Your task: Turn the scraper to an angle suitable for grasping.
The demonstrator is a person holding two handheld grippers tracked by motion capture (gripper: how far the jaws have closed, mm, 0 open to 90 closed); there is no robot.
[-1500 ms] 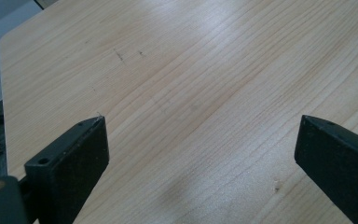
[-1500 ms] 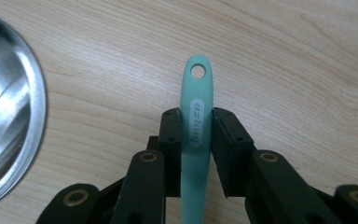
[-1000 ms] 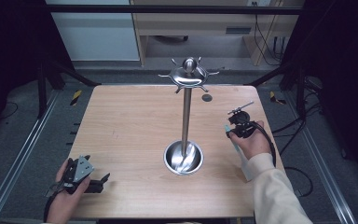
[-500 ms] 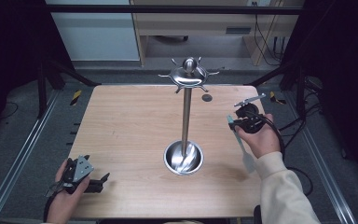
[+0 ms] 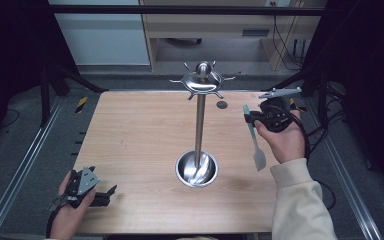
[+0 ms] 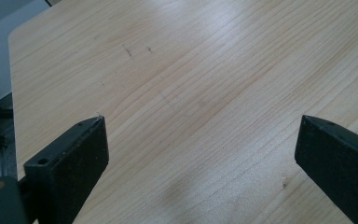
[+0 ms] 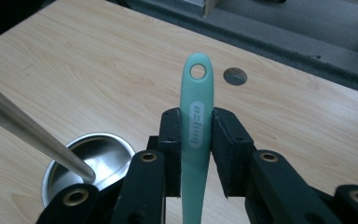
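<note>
The spatula (image 7: 196,126) was a slim mint-green piece with a round hanging hole at the handle's end and a pale oval logo, clamped at the handle between the closed jaws of the right hand-held gripper (image 7: 196,140), held to the right of the steel stand (image 5: 198,125) and above the desk (image 5: 140,130). Its pale blade (image 5: 259,159) hung down beside the person's palm, its lettering too small to read, and the lower handle was hidden behind the gripper. The left hand-held gripper (image 6: 200,140), well to the stand's near left, stood wide open over bare wood, holding nothing.
</note>
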